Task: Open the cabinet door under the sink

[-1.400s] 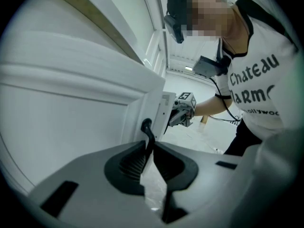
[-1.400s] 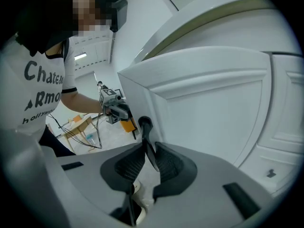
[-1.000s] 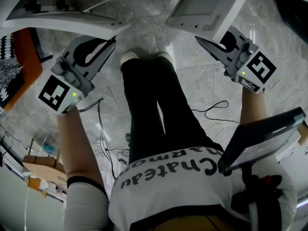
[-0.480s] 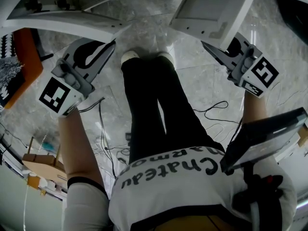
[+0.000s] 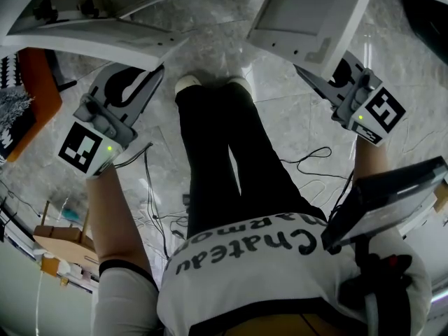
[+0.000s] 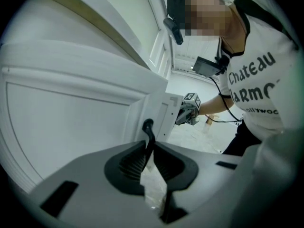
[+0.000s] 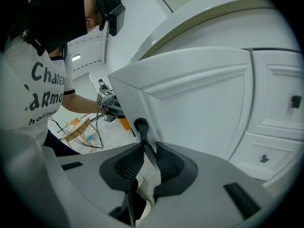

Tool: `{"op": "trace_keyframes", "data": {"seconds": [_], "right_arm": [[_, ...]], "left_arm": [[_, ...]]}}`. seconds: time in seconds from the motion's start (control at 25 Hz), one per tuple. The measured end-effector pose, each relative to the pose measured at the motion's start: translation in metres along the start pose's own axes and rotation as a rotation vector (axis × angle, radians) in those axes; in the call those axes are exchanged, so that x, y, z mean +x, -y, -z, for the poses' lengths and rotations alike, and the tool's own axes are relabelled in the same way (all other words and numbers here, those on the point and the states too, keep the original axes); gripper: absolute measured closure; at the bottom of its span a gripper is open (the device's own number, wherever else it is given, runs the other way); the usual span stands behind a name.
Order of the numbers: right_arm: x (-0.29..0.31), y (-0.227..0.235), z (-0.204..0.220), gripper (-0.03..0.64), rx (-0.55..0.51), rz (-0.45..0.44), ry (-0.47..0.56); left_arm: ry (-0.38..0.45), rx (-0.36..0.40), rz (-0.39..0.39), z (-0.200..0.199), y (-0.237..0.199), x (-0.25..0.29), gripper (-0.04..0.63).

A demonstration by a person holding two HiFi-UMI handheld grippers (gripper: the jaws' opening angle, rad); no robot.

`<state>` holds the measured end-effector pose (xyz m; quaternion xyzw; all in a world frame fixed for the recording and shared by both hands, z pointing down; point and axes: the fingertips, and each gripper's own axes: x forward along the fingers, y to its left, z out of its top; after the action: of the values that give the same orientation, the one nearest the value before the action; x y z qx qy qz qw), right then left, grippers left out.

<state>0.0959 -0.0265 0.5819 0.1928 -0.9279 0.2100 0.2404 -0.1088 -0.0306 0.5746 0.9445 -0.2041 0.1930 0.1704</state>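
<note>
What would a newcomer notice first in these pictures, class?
Two white cabinet doors stand open, the left door and right door at the head view's top. Each gripper's jaws pinch a black door handle: left gripper on left handle, right gripper on right handle.

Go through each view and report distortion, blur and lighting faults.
Head view: fisheye bows the left door and right door; light even, detail sharp. Left gripper view: black vignette, left door washed out, mosaic over the face, its handle crisp. Right gripper view: vignette, dark upper-left corner, door edges curved.
</note>
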Motion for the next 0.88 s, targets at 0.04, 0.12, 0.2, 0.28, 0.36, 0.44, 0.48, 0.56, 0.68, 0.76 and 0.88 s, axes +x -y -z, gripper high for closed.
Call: {"op": "trace_keyframes", "data": {"seconds": [0.04,0.12,0.2,0.28,0.36,0.44,0.48,0.56,0.68,0.76,0.88], "right_arm": [[-0.001,0.000,0.002,0.541,0.002,-0.004,-0.001],[-0.003,0.001,0.006,0.541,0.010,-0.014,-0.003],[-0.005,0.002,0.008,0.541,0.016,-0.018,-0.006],[-0.004,0.003,0.011,0.541,0.018,-0.021,-0.012],[-0.004,0.004,0.013,0.541,0.020,-0.028,-0.016],[-0.005,0.005,0.016,0.541,0.022,-0.036,-0.019],[-0.005,0.006,0.017,0.540,0.024,-0.039,-0.022],[-0.008,0.007,0.020,0.538,0.026,-0.044,-0.032],[-0.013,0.010,0.024,0.537,0.026,-0.048,-0.048],[-0.012,0.011,0.028,0.535,0.028,-0.050,-0.056],[-0.009,0.013,0.032,0.534,0.032,-0.048,-0.067]], "left_arm": [[-0.008,0.004,0.004,0.002,0.000,-0.001,0.561],[-0.019,0.012,0.011,0.006,-0.001,-0.003,0.561],[-0.020,0.008,0.009,0.008,-0.002,-0.005,0.561],[-0.019,-0.003,0.005,0.011,-0.003,-0.008,0.560],[-0.027,-0.007,0.006,0.015,-0.004,-0.010,0.561],[-0.039,-0.010,0.009,0.019,-0.005,-0.014,0.560],[-0.044,-0.012,0.012,0.022,-0.005,-0.016,0.560],[-0.056,-0.014,0.017,0.026,-0.005,-0.020,0.558],[-0.068,-0.014,0.012,0.029,-0.004,-0.026,0.557],[-0.074,-0.013,0.005,0.034,-0.007,-0.028,0.557],[-0.077,-0.018,0.001,0.041,-0.013,-0.032,0.545]]}}
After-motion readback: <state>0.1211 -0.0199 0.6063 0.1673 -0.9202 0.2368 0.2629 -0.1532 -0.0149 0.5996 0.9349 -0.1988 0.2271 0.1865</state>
